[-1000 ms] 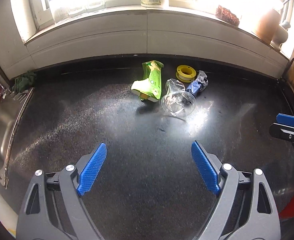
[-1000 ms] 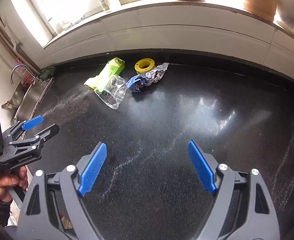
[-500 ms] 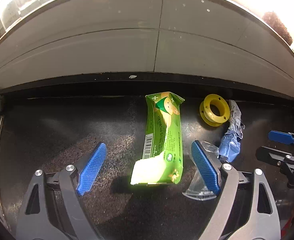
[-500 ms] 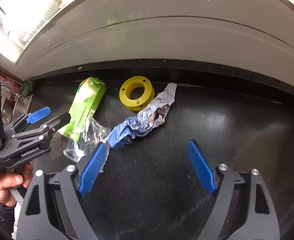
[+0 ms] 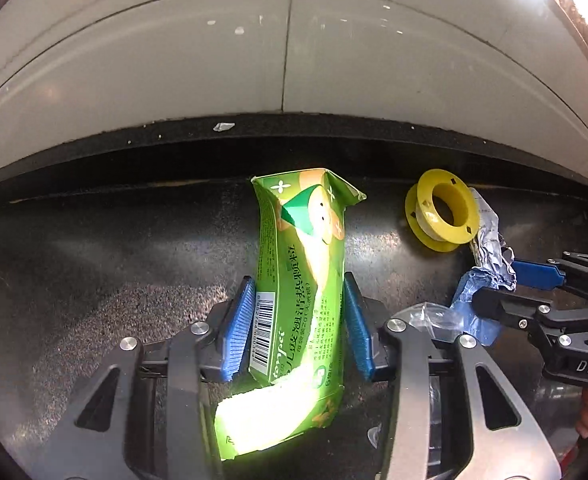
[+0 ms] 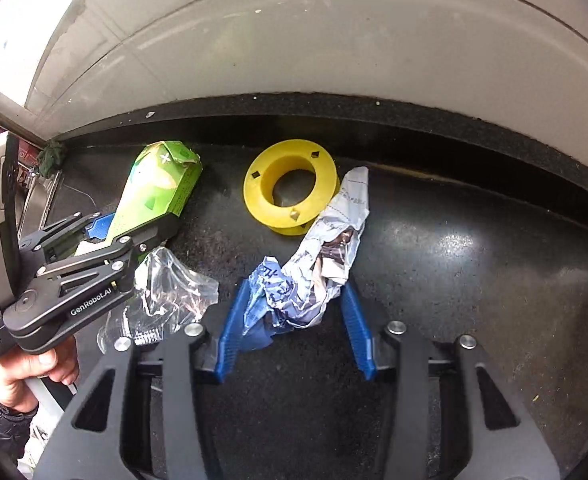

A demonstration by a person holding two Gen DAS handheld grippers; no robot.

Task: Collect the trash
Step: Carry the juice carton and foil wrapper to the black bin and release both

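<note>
A green carton (image 5: 302, 296) lies on the black counter, and my left gripper (image 5: 300, 312) is shut on its middle, both blue pads against its sides. It also shows in the right wrist view (image 6: 154, 188). A crumpled blue and silver wrapper (image 6: 306, 280) lies between the pads of my right gripper (image 6: 296, 320), which are closed in on its lower end. The wrapper also shows in the left wrist view (image 5: 482, 288). A yellow spool (image 6: 290, 192) sits behind the wrapper. A clear plastic cup (image 6: 166, 296), crushed, lies between the two grippers.
The white tiled wall (image 5: 294, 60) rises just behind the trash. A sink (image 6: 34, 184) and a dark green cloth (image 6: 52, 156) are at the far left. The black counter (image 6: 474, 280) stretches to the right.
Both grippers moved forward to the trash and closed: the left on the green carton, the right around the crumpled wrapper.
</note>
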